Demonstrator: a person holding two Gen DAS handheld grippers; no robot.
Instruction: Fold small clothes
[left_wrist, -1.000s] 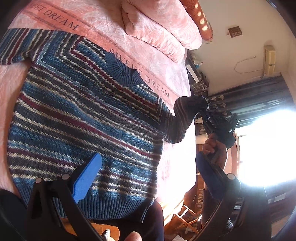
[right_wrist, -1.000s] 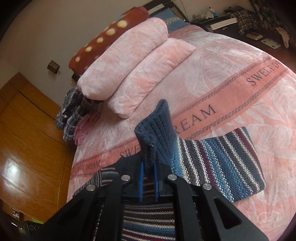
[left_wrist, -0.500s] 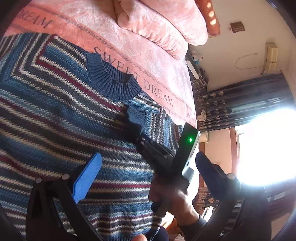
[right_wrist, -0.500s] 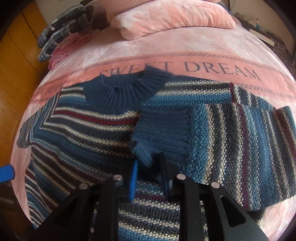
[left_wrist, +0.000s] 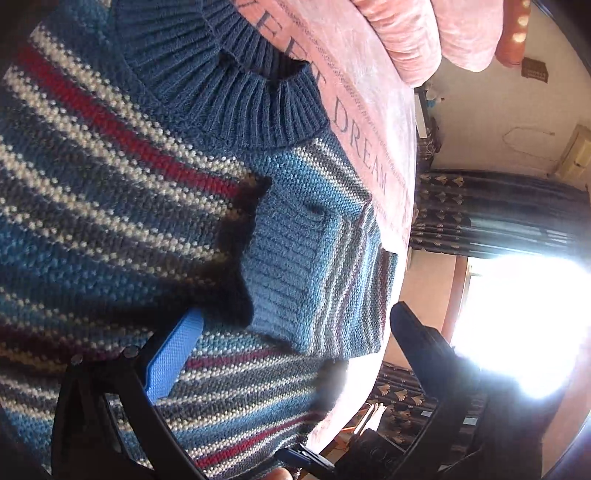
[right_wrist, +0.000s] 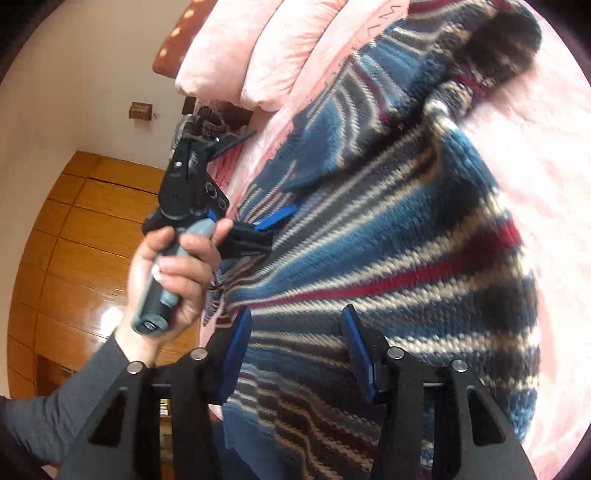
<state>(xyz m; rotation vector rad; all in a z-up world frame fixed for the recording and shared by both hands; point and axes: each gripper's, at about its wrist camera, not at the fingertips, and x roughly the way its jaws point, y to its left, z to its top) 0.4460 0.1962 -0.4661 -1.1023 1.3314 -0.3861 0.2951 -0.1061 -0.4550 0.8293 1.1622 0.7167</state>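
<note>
Left wrist view: striped blue-red knitted sweater (left_wrist: 110, 206), sleeve cuff (left_wrist: 284, 273) now released, folded across chest at 3 o'clock.
Left gripper (left_wrist: 295, 354): apart, empty.
Right gripper (right_wrist: 295, 354): apart, empty.
Next: other sleeve.

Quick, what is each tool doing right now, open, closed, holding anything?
Left tool: open, holding nothing, over the striped sweater.
Right tool: open, holding nothing.

A bed (left_wrist: 373, 122) in a pink cover reading "DREAM" is filling the room. Pink pillows (right_wrist: 258, 55) are lying at its head. Beyond the bed, dark patterned curtains (left_wrist: 498, 214) are flanking a glaring window (left_wrist: 524, 325). Wooden panelling (right_wrist: 85, 236) is standing beside the bed.
</note>
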